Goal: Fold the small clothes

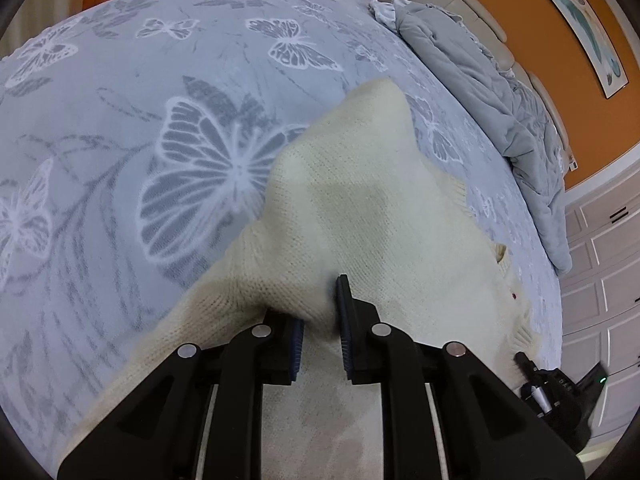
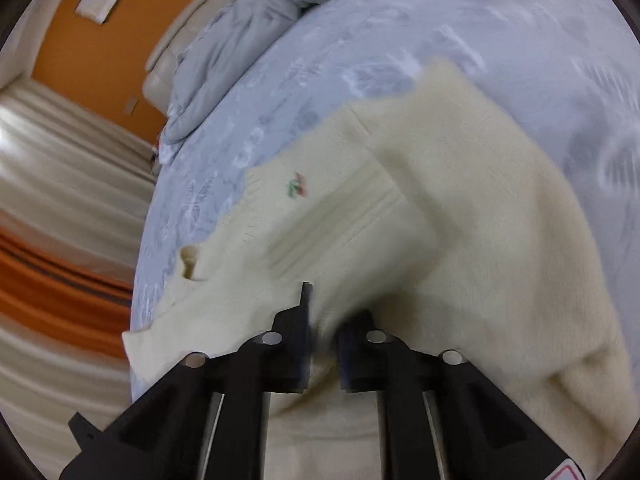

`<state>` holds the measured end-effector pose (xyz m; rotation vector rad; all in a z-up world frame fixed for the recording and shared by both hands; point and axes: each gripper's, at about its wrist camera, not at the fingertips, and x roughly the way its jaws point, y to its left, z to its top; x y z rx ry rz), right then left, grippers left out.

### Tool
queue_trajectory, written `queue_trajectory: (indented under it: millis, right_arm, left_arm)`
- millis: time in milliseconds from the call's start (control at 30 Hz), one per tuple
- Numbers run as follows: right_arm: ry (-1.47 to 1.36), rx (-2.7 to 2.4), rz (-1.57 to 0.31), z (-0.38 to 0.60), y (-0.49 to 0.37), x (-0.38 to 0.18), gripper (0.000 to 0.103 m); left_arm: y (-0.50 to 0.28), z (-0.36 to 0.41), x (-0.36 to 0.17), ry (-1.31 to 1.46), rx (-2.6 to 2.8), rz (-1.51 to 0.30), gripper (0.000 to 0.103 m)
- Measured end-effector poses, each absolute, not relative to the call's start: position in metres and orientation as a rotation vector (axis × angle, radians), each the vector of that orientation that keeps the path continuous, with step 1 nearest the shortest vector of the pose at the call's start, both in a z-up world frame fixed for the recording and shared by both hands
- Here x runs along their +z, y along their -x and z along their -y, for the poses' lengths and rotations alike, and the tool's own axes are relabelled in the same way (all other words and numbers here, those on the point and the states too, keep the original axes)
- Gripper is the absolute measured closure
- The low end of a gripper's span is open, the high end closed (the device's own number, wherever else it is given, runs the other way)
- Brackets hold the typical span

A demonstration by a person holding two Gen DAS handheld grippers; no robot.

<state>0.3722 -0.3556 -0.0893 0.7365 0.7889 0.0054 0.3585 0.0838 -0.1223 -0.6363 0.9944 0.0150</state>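
I've got the cream sweater (image 1: pixel 360 208) bunched between both sets of fingers: left hand-held gripper (image 1: pixel 320 320) pinching knit, right hand-held gripper (image 2: pixel 324 320) pinching knit too. It lies on the bed (image 1: pixel 120 160), running away toward the far side; bare butterfly sheet opens left, grey duvet (image 1: pixel 500 100) crowds the far right edge.

Knit sweater (image 2: pixel 460 200) motion-blurred; covers right hand-held gripper (image 2: pixel 324 320) fingertips.
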Motion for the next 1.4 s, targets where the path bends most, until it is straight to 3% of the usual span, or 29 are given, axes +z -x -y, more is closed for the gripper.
queue_trajectory:
  millis: [67,133,233,400,467,500,633,833,900,967,1100,1133,1167,1200,1233,1267,1300,1333,1367,1400]
  right_arm:
    - [-0.643,0.066,-0.634,0.344,-0.352,-0.043,0.095]
    - [-0.526,0.053,-0.6,0.335,-0.344,-0.037,0.095]
    - [-0.513,-0.036,-0.928,0.339,-0.371,-0.114,0.095]
    - [-0.663,0.013,-0.753,0.349,-0.338,-0.102,0.095]
    - [-0.589,-0.032,-0.89,0.345,-0.346,-0.129,0.094]
    - [-0.594,-0.021,-0.855,0.344,-0.345,-0.13,0.096]
    - [-0.549,-0.058,-0.869,0.344,-0.322,-0.098,0.078]
    - [-0.344,-0.113,-0.782,0.337,-0.274,-0.064,0.074]
    - [-0.341,-0.095,-0.787,0.332,-0.286,-0.063,0.075]
    - [-0.339,-0.092,-0.823,0.326,-0.302,-0.07,0.075]
    - [-0.388,-0.147,-0.886,0.329,-0.33,-0.092,0.074]
    - [-0.404,-0.163,-0.885,0.332,-0.332,-0.093,0.069]
    - [-0.415,-0.195,-0.878,0.336,-0.334,-0.096,0.054]
    - [-0.416,-0.21,-0.877,0.338,-0.336,-0.099,0.048]
    - [-0.413,-0.205,-0.892,0.338,-0.341,-0.104,0.049]
    - [-0.402,-0.185,-0.92,0.335,-0.347,-0.111,0.061]
    - [-0.382,-0.168,-0.924,0.332,-0.351,-0.112,0.066]
    - [-0.351,-0.156,-0.918,0.329,-0.354,-0.107,0.085]
    - [-0.36,-0.117,-0.905,0.329,-0.357,-0.1,0.095]
    - [-0.394,-0.085,-0.874,0.332,-0.357,-0.09,0.095]
  left_arm:
    - [-0.353,-0.087,-0.116,0.635,0.009,-0.955,0.087]
    - [-0.351,-0.087,-0.109,0.587,0.001,-0.905,0.086]
    - [-0.358,-0.083,-0.121,0.522,0.043,-0.946,0.087]
    - [-0.355,-0.086,-0.117,0.505,0.04,-0.933,0.087]
    - [-0.355,-0.088,-0.123,0.496,0.03,-0.934,0.087]
    - [-0.354,-0.087,-0.124,0.487,0.033,-0.928,0.087]
    - [-0.344,-0.09,-0.11,0.501,0.015,-0.904,0.087]
    - [-0.32,-0.094,-0.063,0.41,-0.041,-0.8,0.086]
    - [-0.327,-0.089,-0.058,0.405,-0.039,-0.81,0.08]
    - [-0.341,-0.078,-0.069,0.355,-0.016,-0.869,0.054]
    - [-0.346,-0.078,-0.105,0.355,0.044,-0.999,0.057]
    - [-0.337,-0.082,-0.101,0.395,0.035,-0.971,0.057]
    - [-0.327,-0.085,-0.095,0.413,0.033,-0.942,0.057]
    - [-0.319,-0.087,-0.088,0.417,0.027,-0.916,0.057]
    - [-0.306,-0.089,-0.078,0.429,0.009,-0.875,0.057]
    - [-0.297,-0.09,-0.071,0.431,0.004,-0.846,0.057]
    - [-0.289,-0.089,-0.062,0.429,0.003,-0.805,0.057]
    - [-0.287,-0.087,-0.056,0.425,-0.002,-0.782,0.057]
    - [-0.29,-0.083,-0.048,0.415,-0.011,-0.762,0.057]
    - [-0.296,-0.079,-0.042,0.405,-0.02,-0.749,0.057]
